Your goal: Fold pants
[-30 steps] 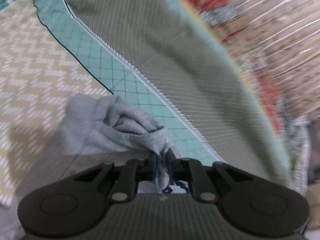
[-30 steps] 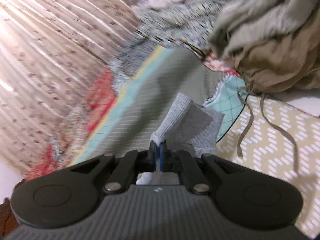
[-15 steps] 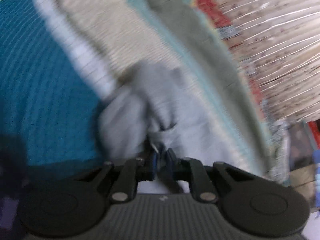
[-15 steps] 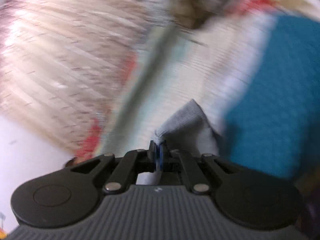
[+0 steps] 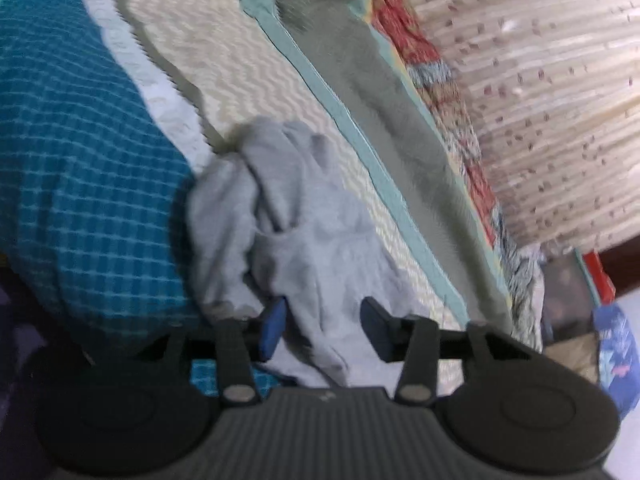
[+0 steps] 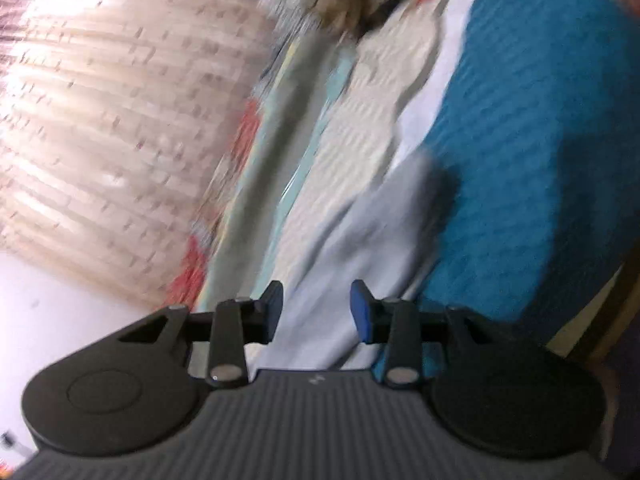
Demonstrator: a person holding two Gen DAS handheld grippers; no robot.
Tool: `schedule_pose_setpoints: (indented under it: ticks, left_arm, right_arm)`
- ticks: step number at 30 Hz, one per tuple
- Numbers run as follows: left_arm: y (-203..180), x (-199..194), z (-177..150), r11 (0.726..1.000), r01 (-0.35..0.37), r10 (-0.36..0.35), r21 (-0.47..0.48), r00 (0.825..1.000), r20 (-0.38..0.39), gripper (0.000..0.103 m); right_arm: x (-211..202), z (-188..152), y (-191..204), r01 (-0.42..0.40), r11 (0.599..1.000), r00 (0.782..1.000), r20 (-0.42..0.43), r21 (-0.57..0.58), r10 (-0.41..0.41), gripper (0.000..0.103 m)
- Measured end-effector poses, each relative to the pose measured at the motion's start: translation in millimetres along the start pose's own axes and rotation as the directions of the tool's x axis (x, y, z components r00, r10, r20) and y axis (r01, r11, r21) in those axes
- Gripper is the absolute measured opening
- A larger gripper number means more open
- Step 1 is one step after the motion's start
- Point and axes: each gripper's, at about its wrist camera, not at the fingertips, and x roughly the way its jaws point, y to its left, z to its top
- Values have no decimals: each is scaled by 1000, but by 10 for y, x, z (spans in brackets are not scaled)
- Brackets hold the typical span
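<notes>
The light grey pants [image 5: 296, 216] lie bunched on the cream zigzag bedspread [image 5: 240, 60], against a teal checked cloth [image 5: 80, 168]. My left gripper [image 5: 322, 326] hangs just over their near end, its jaws opening; grey cloth lies between the blue pads [image 5: 274, 324] without being pinched. In the right wrist view the pants [image 6: 360, 240] stretch away as a smoother strip. My right gripper [image 6: 316, 312] is also opening over them, and the cloth between its pads [image 6: 360, 312] is loose.
A grey-green blanket with a mint border [image 5: 380, 120] runs along the bed's far side, then a red patterned quilt edge [image 5: 404, 36] and a beige striped curtain [image 5: 540, 100]. A blurred heap of clothes [image 6: 336, 4] sits at the far end.
Both grippers carried the pants sideways across the bed toward the teal cloth and lowered them. Both were pinched on the grey fabric; now both have spread and the cloth lies free.
</notes>
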Motion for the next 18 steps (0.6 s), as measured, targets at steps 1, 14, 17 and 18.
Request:
schedule_pose_setpoints:
  ticks: [1, 14, 17, 18]
  left_arm:
    - [-26, 95, 2, 1000, -15, 15, 5, 1000, -12, 45]
    - [-19, 548, 45, 996, -74, 72, -57, 996, -44, 8]
    - [-81, 362, 21, 999, -25, 24, -38, 999, -38, 8]
    - [-119, 260, 0, 1000, -12, 11, -18, 999, -33, 8]
  right_arm:
    - [121, -68, 61, 8, 1000, 1000, -22, -22, -9, 41]
    - [851, -43, -106, 137, 988, 986, -107, 78, -128, 11]
    - [661, 24, -40, 122, 991, 988, -98, 49, -117, 4]
    - [569, 32, 37, 108, 994, 990, -94, 13, -106, 4]
